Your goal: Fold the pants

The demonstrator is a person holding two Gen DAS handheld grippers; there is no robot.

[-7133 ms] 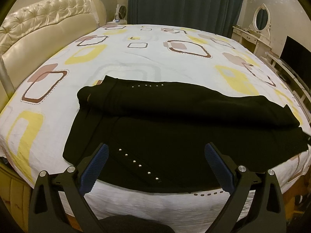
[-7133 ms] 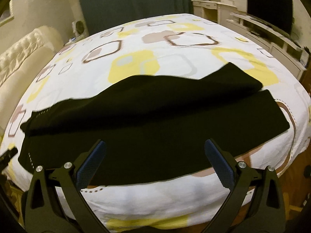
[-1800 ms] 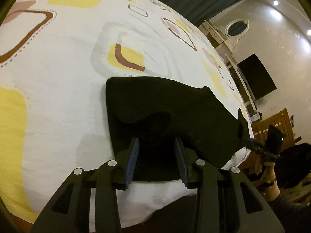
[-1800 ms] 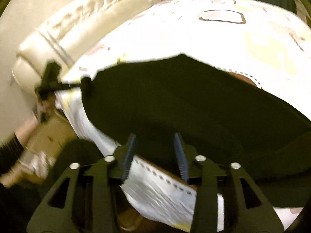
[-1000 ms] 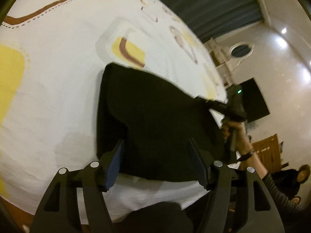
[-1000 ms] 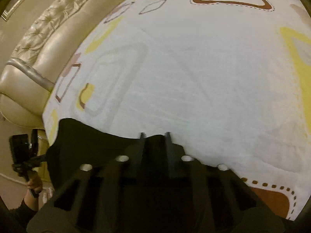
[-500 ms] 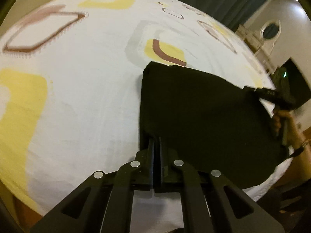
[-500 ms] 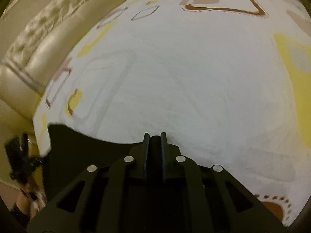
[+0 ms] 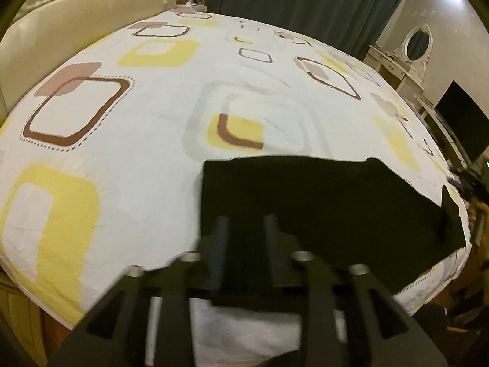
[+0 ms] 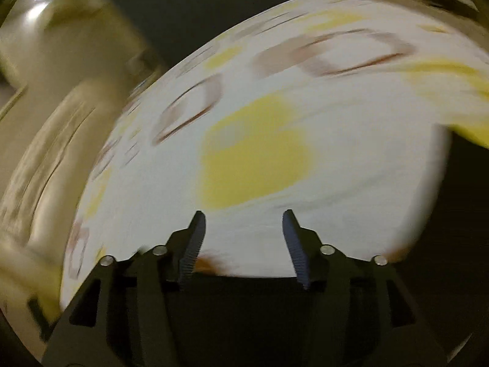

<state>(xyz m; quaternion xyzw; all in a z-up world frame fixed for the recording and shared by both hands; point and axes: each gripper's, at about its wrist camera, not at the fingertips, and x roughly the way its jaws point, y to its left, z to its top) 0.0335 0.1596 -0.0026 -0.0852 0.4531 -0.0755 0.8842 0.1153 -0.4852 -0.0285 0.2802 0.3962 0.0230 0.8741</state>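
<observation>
The black pants (image 9: 321, 202) lie folded in a rough rectangle on the patterned bed sheet (image 9: 137, 116), close to the bed's front edge. My left gripper (image 9: 246, 229) hovers over their near left part. Its jaws are opening, with only the lying cloth seen below the gap. At the pants' right end a small flap stands up. The other gripper (image 9: 467, 183) and a hand show beyond it at the far right of the left wrist view. In the blurred right wrist view my right gripper (image 10: 243, 214) is over bare sheet (image 10: 275, 122), its jaws opening with nothing between them.
A padded cream headboard (image 9: 76, 15) runs along the left side of the bed. Dark curtains (image 9: 305, 6) hang behind it. A white dressing table with an oval mirror (image 9: 417, 42) and a dark screen (image 9: 461, 122) stand at the right.
Both grippers were shut on the pants' edge half a second ago and now stand parted. The left one has lifted a little. The right one has swung away over bare sheet.
</observation>
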